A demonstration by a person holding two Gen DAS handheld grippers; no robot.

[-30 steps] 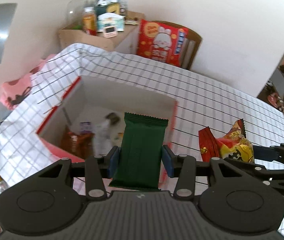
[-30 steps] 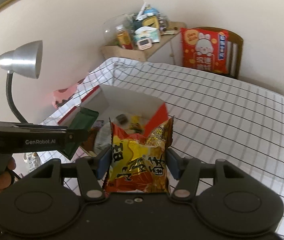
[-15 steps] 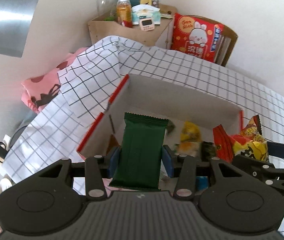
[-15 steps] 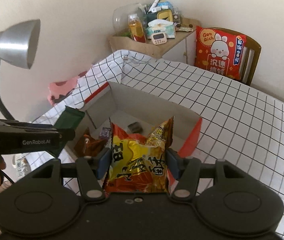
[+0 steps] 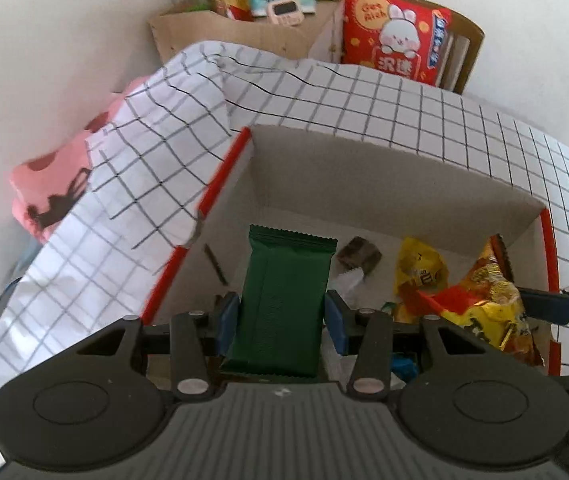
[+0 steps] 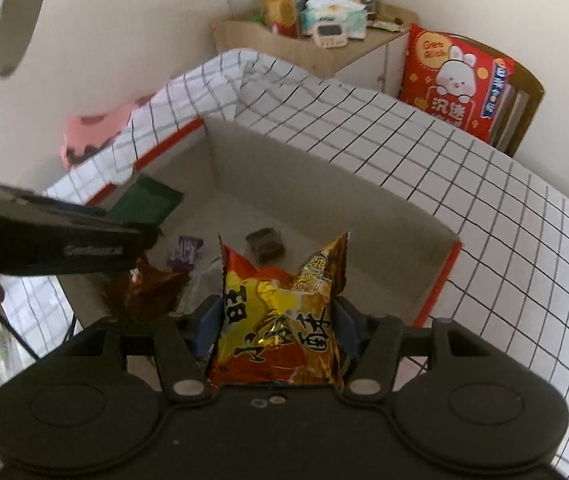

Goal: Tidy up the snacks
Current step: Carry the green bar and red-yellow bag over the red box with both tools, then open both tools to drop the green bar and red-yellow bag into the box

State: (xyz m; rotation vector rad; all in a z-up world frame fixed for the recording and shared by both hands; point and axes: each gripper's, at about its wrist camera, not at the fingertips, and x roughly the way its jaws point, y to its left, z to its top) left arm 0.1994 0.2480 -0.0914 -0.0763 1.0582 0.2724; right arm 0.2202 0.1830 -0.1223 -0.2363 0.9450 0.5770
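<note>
Box [image 5: 384, 168] now lies beneath both held snacks.

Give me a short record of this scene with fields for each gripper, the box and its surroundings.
left gripper: shut on green wrapped bar, over the box
right gripper: shut on yellow and red snack bag, over the box
box: open, red-edged, on checked tablecloth
box contents: brown packet, purple packet, yellow candy bag

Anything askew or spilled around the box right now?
Nothing spilled. One oddity: the checked white tablecloth is rumpled at the far corner and laps over the red rim of the open cardboard box. Snacks inside lie loose.
</note>
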